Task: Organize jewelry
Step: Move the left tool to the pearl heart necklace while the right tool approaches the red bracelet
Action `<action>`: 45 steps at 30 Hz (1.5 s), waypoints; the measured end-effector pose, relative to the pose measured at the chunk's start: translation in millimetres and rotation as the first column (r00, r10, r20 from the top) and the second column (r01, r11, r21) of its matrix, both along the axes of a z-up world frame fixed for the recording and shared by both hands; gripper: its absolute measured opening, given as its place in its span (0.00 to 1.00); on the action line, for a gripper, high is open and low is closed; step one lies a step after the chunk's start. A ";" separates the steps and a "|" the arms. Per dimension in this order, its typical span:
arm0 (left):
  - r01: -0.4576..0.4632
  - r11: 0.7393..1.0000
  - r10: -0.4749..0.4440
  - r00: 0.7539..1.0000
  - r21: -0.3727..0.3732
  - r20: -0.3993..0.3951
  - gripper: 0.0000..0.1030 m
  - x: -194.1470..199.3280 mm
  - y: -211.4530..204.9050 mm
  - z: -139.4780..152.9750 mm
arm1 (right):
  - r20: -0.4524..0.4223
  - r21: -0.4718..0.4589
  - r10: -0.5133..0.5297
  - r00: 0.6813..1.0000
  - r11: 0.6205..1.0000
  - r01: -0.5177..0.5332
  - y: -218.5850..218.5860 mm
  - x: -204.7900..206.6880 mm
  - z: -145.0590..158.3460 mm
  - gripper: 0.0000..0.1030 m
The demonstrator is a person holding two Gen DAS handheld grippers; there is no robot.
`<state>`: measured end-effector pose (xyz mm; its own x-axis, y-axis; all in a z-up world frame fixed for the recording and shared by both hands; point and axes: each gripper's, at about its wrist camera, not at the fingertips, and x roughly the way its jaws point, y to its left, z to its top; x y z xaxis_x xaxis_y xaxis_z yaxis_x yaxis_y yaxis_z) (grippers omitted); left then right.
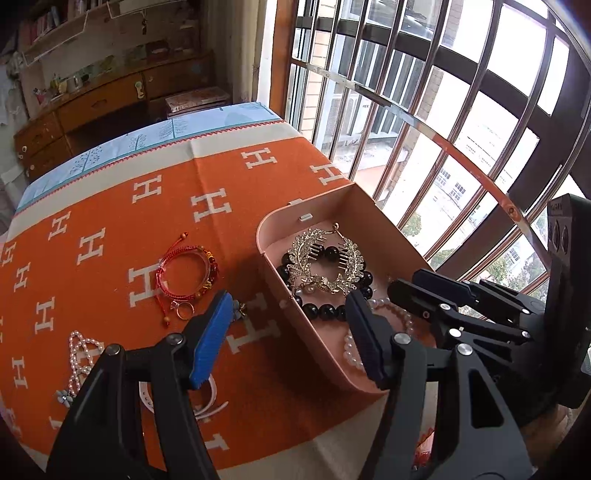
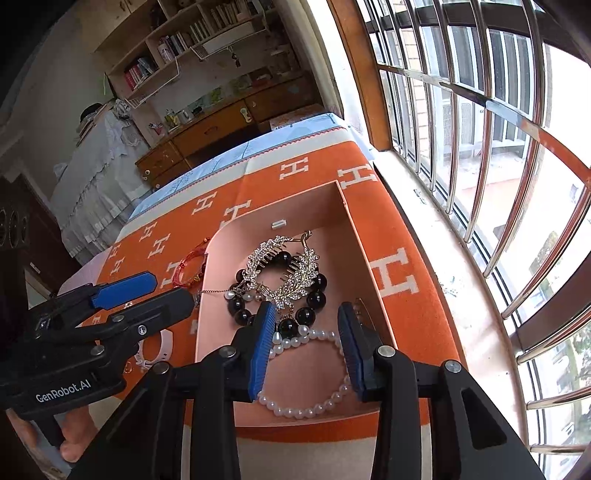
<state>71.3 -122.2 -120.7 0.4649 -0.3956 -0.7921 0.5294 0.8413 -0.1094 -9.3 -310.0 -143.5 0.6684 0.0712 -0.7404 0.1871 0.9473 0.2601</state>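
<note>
Both your grippers, left (image 1: pixel 288 339) and right (image 2: pixel 306 347), hang apart and empty over the box (image 1: pixel 325 210). Next, swing left for the red bracelet (image 1: pixel 184 273) on the cloth (image 1: pixel 110 192)

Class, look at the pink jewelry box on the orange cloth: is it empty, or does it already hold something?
Not empty. The pink box holds a black bead bracelet, a gold leaf hair comb lying on it, and a white pearl strand.

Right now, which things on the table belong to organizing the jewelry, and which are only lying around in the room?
Part of the job:
pink box
gold hair comb
black bead bracelet
pearl necklace
red cord bracelets
ring
pearl strand

Just lying about:
books
wooden dresser
</note>
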 end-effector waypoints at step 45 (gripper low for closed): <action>-0.169 0.972 0.221 0.888 0.161 -0.403 0.66 110.6 221.4 -74.9 | -0.420 0.018 0.428 0.800 0.886 -0.464 192.8 206.5 -32.1 0.33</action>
